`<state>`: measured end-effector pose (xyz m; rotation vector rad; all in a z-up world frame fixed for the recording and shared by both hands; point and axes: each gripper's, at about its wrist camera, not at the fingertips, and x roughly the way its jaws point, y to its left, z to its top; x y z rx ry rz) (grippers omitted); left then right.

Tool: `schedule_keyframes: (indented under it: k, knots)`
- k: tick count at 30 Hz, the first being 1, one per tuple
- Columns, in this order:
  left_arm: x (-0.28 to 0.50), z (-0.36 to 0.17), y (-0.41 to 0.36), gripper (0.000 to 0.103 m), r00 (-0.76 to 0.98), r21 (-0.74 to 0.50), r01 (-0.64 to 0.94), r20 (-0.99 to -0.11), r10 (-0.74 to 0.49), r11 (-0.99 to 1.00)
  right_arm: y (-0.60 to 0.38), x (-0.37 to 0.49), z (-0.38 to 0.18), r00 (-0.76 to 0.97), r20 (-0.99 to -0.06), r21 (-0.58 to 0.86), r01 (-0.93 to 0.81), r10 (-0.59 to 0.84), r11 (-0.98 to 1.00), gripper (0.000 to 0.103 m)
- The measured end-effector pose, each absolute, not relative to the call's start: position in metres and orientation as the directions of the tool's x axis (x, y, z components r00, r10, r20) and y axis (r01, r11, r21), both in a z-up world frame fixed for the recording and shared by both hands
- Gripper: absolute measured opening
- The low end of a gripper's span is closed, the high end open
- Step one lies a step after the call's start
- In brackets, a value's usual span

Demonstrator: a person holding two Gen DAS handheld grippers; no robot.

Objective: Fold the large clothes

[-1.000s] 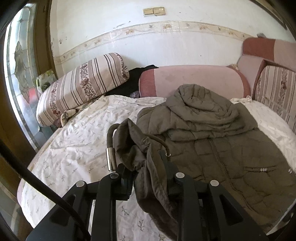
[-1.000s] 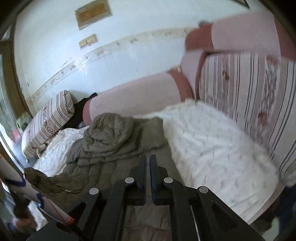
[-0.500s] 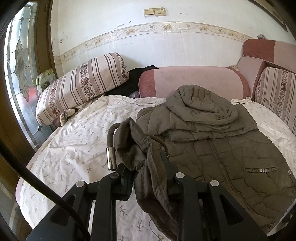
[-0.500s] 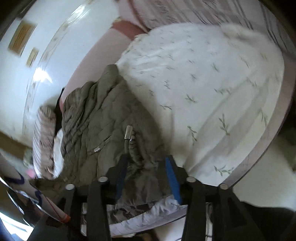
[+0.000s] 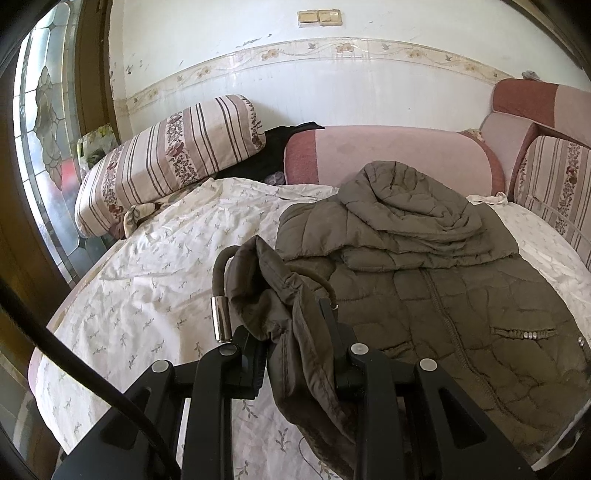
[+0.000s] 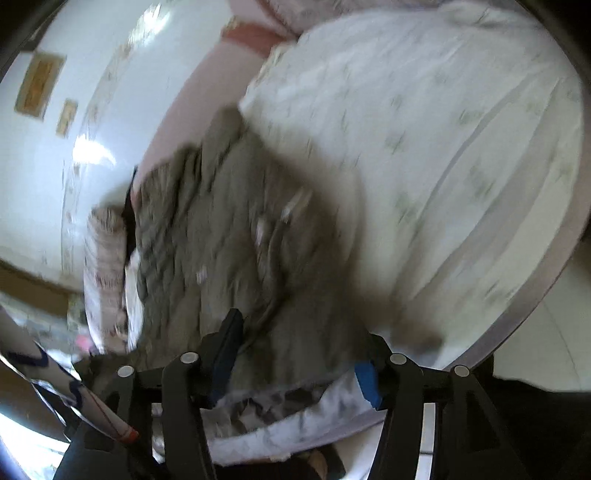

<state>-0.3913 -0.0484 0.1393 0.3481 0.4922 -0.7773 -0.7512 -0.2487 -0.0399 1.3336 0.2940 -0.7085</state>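
Olive-green quilted puffer jacket [image 5: 436, 295] spread front-up on the white leaf-print bedsheet [image 5: 147, 295], hood bunched toward the pink bolster cushion [image 5: 388, 155] by the wall. Left gripper [image 5: 295, 343] clamped on a bunched corner of that jacket at the hem, with the drawcord and its metal cord end [image 5: 221, 319] looping free beside the left finger. Right gripper [image 6: 295, 350] over the jacket's opposite hem corner near the bed edge, fingers spread wide with fabric lying between them, not yet pinched as far as the heavy blur allows.

Risks, as a judgement: only 1 of 2 corners secured, so lifting now would likely drag the jacket askew and rumple the hood stack. Slippery padded shell could slide out of the left grip, since the hold is on a thick wad. Loose drawcord could snag on a finger. Right fingers closing too low could catch the sheet together with the hem.

No brand, label or readable writing anywhere; only a blank beige switch plate [image 5: 319, 16] on the wall.
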Motion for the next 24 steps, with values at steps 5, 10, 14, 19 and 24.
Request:
schedule_keyframes:
  k: [5, 10, 14, 19, 24]
  knots:
    - [-0.39, 0.139, -0.046, 0.024, 0.611, 0.126, 0.738, -0.543, -0.576, 0.663, -0.238, -0.735, -0.018, 0.761, -0.563, 0.752, 0.633, -0.322, 0.181, 0.014]
    - [-0.384, 0.141, -0.047, 0.024, 0.609, 0.118, 0.736, -0.546, -0.576, 0.666, -0.247, -0.734, 0.044, 0.775, -0.486, 0.73, 0.614, -0.404, 0.301, 0.012]
    - [-0.367, 0.154, -0.051, 0.024, 0.599, 0.088, 0.735, -0.549, -0.583, 0.673, -0.264, -0.726, 0.088, 0.783, -0.446, 0.704, 0.606, -0.434, 0.37, 0.012]
    - [-0.339, 0.172, -0.067, 0.026, 0.572, 0.033, 0.741, -0.554, -0.605, 0.671, -0.297, -0.707, 0.128, 0.782, -0.416, 0.673, 0.608, -0.464, 0.421, 0.012]
    - [-0.302, 0.195, -0.1, 0.028, 0.528, -0.052, 0.749, -0.555, -0.642, 0.661, -0.342, -0.676, 0.161, 0.764, -0.392, 0.631, 0.629, -0.513, 0.454, 0.011]
